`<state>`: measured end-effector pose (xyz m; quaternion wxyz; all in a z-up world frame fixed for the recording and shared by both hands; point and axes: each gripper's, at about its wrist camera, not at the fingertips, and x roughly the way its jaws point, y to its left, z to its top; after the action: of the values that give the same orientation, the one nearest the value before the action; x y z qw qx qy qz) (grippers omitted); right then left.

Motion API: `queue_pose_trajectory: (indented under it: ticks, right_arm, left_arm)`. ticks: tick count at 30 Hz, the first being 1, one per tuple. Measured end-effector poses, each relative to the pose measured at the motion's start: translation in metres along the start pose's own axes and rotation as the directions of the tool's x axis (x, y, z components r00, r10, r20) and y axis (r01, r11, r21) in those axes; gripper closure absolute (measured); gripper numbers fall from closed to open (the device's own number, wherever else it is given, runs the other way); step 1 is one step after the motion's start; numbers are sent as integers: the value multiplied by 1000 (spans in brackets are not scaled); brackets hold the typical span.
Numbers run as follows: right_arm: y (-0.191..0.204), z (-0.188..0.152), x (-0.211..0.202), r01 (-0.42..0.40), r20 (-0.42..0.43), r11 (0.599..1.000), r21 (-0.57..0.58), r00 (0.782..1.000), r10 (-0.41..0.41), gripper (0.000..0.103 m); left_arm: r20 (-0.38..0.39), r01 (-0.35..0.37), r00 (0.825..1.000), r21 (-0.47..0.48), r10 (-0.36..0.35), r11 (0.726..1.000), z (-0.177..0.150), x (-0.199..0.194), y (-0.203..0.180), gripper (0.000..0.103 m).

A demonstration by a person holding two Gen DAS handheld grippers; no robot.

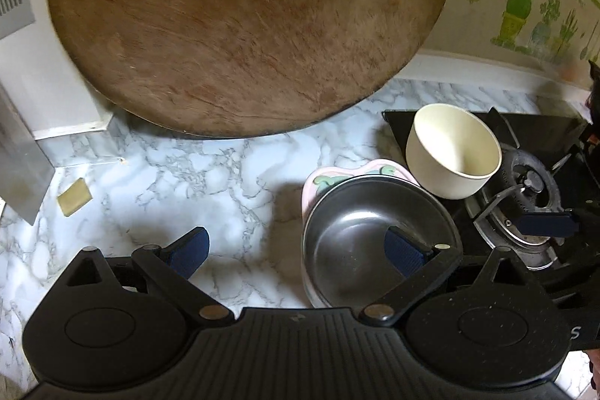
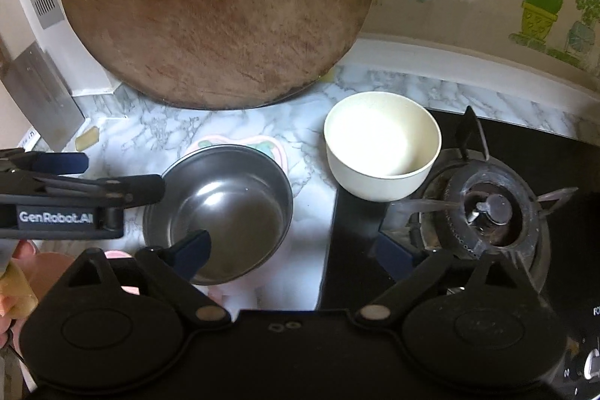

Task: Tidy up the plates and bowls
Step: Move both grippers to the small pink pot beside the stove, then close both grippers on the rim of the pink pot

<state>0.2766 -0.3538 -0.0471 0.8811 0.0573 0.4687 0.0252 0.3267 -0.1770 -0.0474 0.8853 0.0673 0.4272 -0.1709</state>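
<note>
- The left gripper point(image 1: 296, 250) hangs over the marble counter point(image 1: 210, 175) with its jaws wide and nothing between them; one blue pad sits over bare counter, the other over the steel bowl's hollow, though whether it touches the metal cannot be told.
- The right gripper point(image 2: 292, 250) is likewise spread wide and holds nothing; its left finger overlaps the near rim of the steel bowl in view, its right finger lies over the black hob.
- A round wooden board point(image 1: 247, 17) leans against the back wall, its lower edge resting on the counter and closing off the far side.
- The gas hob point(image 2: 487, 212) takes up the right side; its straight black edge meets the marble just right of the bowls, and its pan-support prongs stand up around the burner.
- The marble to the left of the bowls, between the board's foot and the grippers, is the widest free stretch.
- The steel bowl point(image 1: 375, 231) stands upright on a pink plate point(image 1: 360, 171), whose scalloped edge shows beyond the bowl's far rim.
- The cream bowl point(image 2: 382, 152) stands upright just beside the steel bowl, apart from it, straddling the hob's left edge near the burner.
- A small yellowish block point(image 1: 74, 201) lies on the counter at far left, near a metal panel.
</note>
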Motion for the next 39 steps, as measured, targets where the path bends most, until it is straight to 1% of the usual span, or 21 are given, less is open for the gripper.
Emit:
queue_pose_trajectory:
  ticks: [4, 8, 11, 13, 15, 17, 18, 19, 20, 21, 22, 24, 28, 30, 31, 33, 35, 39]
  right_arm:
    - [-1, 3, 12, 3, -14, 1000, 5, 1000, -3, 16]
    - [-3, 2, 24, 10, -29, 1000, 6, 1000, -10, 21]
    - [-4, 3, 30, 11, -37, 1000, 12, 999, -11, 26]
    - [-4, 4, 33, 4, -42, 1000, 20, 999, -3, 29]
    - [-4, 5, 36, 1, -44, 1000, 19, 999, -1, 33]
    - [-4, 5, 38, 2, -51, 1000, 17, 999, -1, 38]
    - [-3, 5, 39, 0, -56, 1000, 13, 998, 0, 43]
    - [-3, 5, 40, 2, -57, 1000, 15, 998, -1, 45]
    - [-3, 6, 41, 5, -58, 1000, 15, 998, -4, 47]
    - [-3, 6, 41, 6, -56, 1000, 16, 998, -5, 49]
    - [-4, 7, 41, 5, -54, 1000, 18, 999, -4, 53]
    - [-5, 7, 41, 11, -52, 1000, 21, 999, -10, 61]
    - [-5, 7, 42, 3, -55, 1000, 19, 998, -2, 71]
    - [-2, 7, 41, 2, -53, 1000, 13, 999, -1, 78]
    - [0, 7, 41, 3, -51, 1000, 10, 999, -3, 79]
    - [3, 8, 41, 4, -49, 1000, 4, 999, -4, 87]
    - [7, 8, 40, 9, -45, 1000, -2, 999, -9, 91]
    - [12, 9, 40, 36, -40, 999, -5, 999, -36, 92]
  left_arm:
    - [-35, -2, 999, -26, 1, 1000, 4, 15, 1, 3]
    - [-52, -3, 999, -25, 2, 1000, 6, 24, 0, 3]
    - [-76, 11, 997, -40, -14, 999, 8, 31, 0, 19]
    - [-102, 19, 995, -51, -24, 999, 8, 37, 0, 37]
    - [-121, 28, 992, -44, -34, 999, 8, 41, -3, 44]
    - [-132, 36, 990, -46, -41, 998, 6, 43, -5, 56]
    - [-140, 42, 989, -47, -49, 998, 5, 45, -5, 65]
    - [-144, 44, 988, -51, -50, 998, 5, 45, -6, 70]
    - [-145, 43, 988, -53, -50, 998, 4, 46, -6, 71]
    - [-147, 41, 988, -51, -48, 998, 3, 46, -6, 74]
    - [-150, 35, 988, -48, -42, 998, 2, 46, -7, 80]
    - [-153, 20, 988, -49, -28, 999, 2, 46, -7, 84]
    - [-161, 14, 987, -59, -23, 998, 2, 47, -4, 91]
    - [-164, 14, 986, -66, -25, 998, 2, 47, -2, 94]
    - [-164, 14, 986, -65, -25, 998, 2, 47, -1, 95]
    - [-161, 13, 987, -64, -23, 998, 2, 47, 0, 96]
    - [-156, 13, 988, -62, -22, 998, 1, 46, 0, 96]
    - [-146, 12, 989, -53, -20, 999, 0, 42, -1, 96]
